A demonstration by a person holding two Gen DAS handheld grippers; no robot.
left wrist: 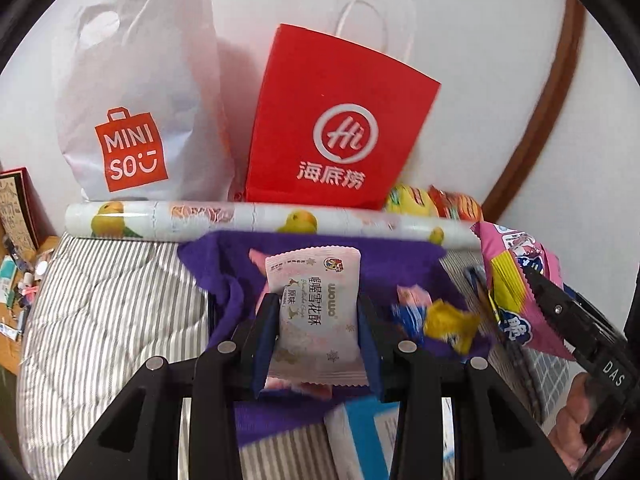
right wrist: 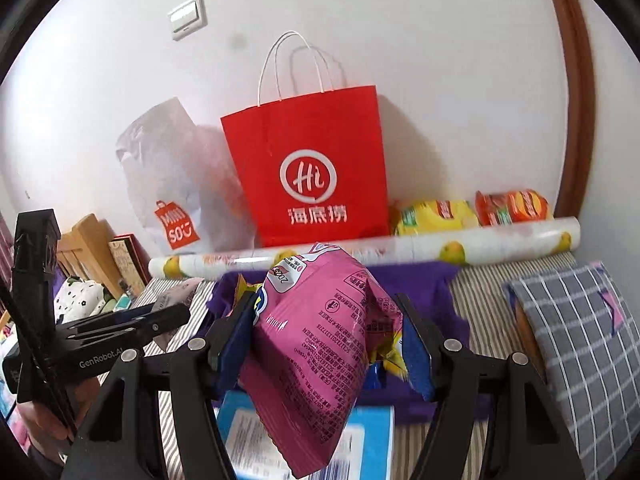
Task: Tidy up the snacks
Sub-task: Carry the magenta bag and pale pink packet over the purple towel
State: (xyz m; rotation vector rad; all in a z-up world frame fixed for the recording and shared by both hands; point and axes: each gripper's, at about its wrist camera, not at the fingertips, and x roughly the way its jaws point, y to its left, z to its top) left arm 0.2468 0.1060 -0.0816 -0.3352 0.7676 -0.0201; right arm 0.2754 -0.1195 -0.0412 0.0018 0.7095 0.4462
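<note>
**Both grippers loaded, most of the sorting still ahead**

My left gripper (left wrist: 318, 320) is clamped on a pale pink nougat packet (left wrist: 314, 316), held upright over the purple cloth (left wrist: 232, 276). My right gripper (right wrist: 326, 334) pinches a puffy pink snack bag (right wrist: 320, 344) by its side, so the bag hangs tilted, also above the cloth. In my judgement I am mid-task: two snacks are lifted and none is visibly placed anywhere final.

Just below, a blue-and-white box (right wrist: 372, 436) lies on the bed, partly under the cloth's near edge. A few small wrapped sweets (left wrist: 448, 320), yellow and blue, sit loose on the cloth and still need sorting.

The surface is a bed with a grey striped cover (left wrist: 112, 312); a checked pillow (right wrist: 580, 344) lies at its right. Beyond the cloth a fruit-printed roll (left wrist: 240, 220) lies across the bed. Behind it, against the white wall, stand a red paper bag (right wrist: 316, 172) and a white Miniso bag (left wrist: 140, 92), with yellow and red packets (right wrist: 472, 212) to the right of the red one. Which bag is the destination I cannot tell. A light switch (right wrist: 188, 18) sits high on the wall.
</note>
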